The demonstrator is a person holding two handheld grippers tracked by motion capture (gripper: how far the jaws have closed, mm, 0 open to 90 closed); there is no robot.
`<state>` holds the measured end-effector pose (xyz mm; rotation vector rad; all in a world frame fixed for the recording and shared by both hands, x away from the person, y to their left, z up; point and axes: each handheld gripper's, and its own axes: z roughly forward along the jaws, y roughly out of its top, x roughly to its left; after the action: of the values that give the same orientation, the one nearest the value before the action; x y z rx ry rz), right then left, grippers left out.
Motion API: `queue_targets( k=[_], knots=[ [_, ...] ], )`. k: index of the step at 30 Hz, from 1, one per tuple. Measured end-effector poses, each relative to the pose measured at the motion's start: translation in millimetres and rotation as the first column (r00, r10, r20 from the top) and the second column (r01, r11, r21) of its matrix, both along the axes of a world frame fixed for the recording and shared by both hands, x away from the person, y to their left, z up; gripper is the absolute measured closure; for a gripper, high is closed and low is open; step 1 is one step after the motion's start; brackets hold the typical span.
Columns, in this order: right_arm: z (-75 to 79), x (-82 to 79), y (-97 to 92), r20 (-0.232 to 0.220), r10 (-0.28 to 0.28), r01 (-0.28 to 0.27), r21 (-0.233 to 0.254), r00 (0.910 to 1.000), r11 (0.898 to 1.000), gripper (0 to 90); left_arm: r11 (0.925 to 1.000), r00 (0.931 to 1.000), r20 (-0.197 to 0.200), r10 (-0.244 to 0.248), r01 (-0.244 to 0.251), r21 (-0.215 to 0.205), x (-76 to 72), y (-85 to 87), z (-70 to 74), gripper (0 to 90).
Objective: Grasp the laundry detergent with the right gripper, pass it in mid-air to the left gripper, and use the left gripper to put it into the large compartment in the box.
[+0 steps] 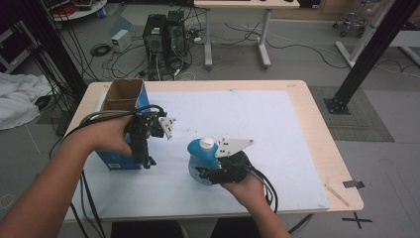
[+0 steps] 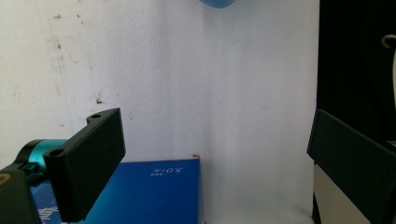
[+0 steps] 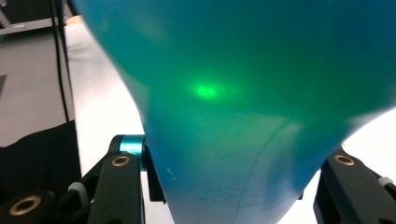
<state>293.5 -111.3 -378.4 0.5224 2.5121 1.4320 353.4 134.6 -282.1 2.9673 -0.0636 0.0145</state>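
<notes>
The blue bottle (image 1: 202, 157), standing upright on the tabletop (image 1: 297, 99) with its white cap (image 1: 207, 143) uppermost, is clamped by the right hand-held gripper (image 1: 205, 173), while the left hand-held gripper (image 1: 148, 161), jaws spread wide and empty, is held beside the open blue box (image 1: 121, 99) well to the bottle's left.

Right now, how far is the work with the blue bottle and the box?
Done: the right gripper is shut on the blue bottle, as its own view shows. In hand: the left gripper stands open beside the open blue box, holding nothing. Left, probably: putting the bottle into the box; it is not there yet.
</notes>
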Motion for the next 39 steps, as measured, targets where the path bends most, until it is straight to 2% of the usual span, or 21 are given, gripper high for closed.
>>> queue_targets(
  k=[6,12,17,27,34,39],
  knots=[
    [5.7,4.1,3.3,-0.007,0.057,-0.057,-0.012,0.9983,0.998,47.1,0.9998,0.9998,-0.001,-0.020,0.020,-0.008,-4.9,-4.1,5.9,4.2],
    [9.5,8.5,6.4,-0.007,0.123,-0.123,-0.017,0.9924,0.992,47.2,0.9990,0.9991,0.003,-0.043,0.043,-0.006,-9.6,-8.8,12.4,4.2],
    [8.9,9.8,8.9,-0.019,0.156,-0.156,-0.022,0.9876,0.988,47.2,0.9983,0.9984,0.003,-0.057,0.057,-0.014,-12.1,-12.0,15.6,4.2],
    [7.1,11.5,13.9,-0.024,0.169,-0.170,-0.022,0.9853,0.985,47.2,0.9968,0.9969,0.000,-0.079,0.079,-0.014,-13.5,-19.2,13.8,4.2],
    [6.1,12.0,18.8,-0.025,0.180,-0.180,-0.021,0.9834,0.983,47.3,0.9978,0.9979,-0.009,-0.065,0.064,-0.017,-12.9,-24.5,15.3,4.2],
    [6.4,12.5,22.2,-0.022,0.188,-0.188,-0.022,0.9820,0.982,47.4,0.9966,0.9968,-0.004,-0.079,0.079,-0.023,-14.6,-29.5,18.0,4.2]
  ],
)
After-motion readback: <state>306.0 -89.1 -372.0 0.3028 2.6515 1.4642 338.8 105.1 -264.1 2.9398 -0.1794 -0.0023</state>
